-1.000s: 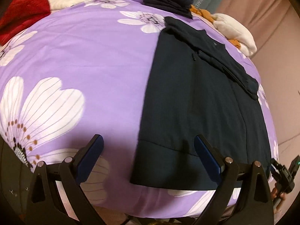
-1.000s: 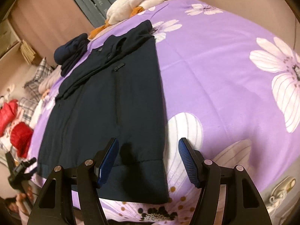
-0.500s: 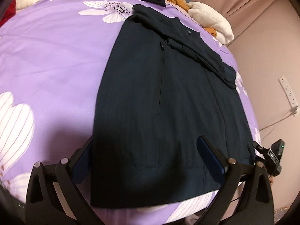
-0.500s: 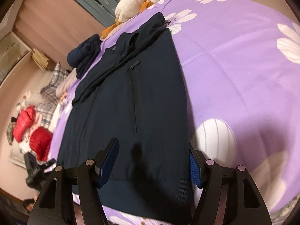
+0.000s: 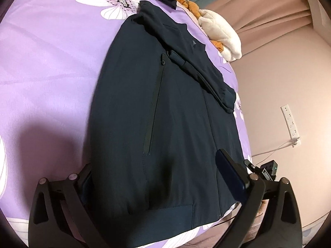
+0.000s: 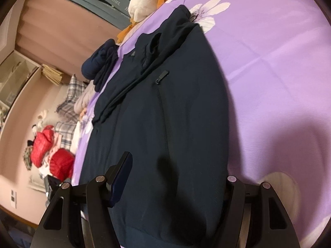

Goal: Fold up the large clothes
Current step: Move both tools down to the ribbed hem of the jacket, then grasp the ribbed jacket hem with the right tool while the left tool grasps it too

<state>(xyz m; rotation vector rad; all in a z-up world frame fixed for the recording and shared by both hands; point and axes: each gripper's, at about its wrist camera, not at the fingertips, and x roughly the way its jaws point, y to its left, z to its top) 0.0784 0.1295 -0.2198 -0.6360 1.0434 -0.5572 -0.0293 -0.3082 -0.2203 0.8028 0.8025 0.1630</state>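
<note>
jacket lies flat on the purple floral bedspread, front up, hem toward us, collar toward the far end, one sleeve folded across the chest. we go left to right. left gripper hangs over the hem with jaws spread wide, holding nothing; its left finger sits at the jacket's left edge, partly hidden by dark cloth, and the right finger stands near the jacket's right side. right gripper also stands wide and empty over the hem, left finger above the body panel, right finger mostly lost against the fabric at the jacket's right edge. we judge the garment soft, light to moderate in weight and limp, so it should drape and sag between two pinch points; the ribbed hem band looks thicker and should give the firmest hold. we would pinch the two hem corners, one per gripper, and carry them toward the collar. the smooth shell may slide on the sheet, so the lower layer could drag along. view differences: left wrist shows a wall socket strip and cable, plus a white plush item past the collar; right wrist alone shows red padded garments, plaid bedding and a folded dark pile from the side.
</note>
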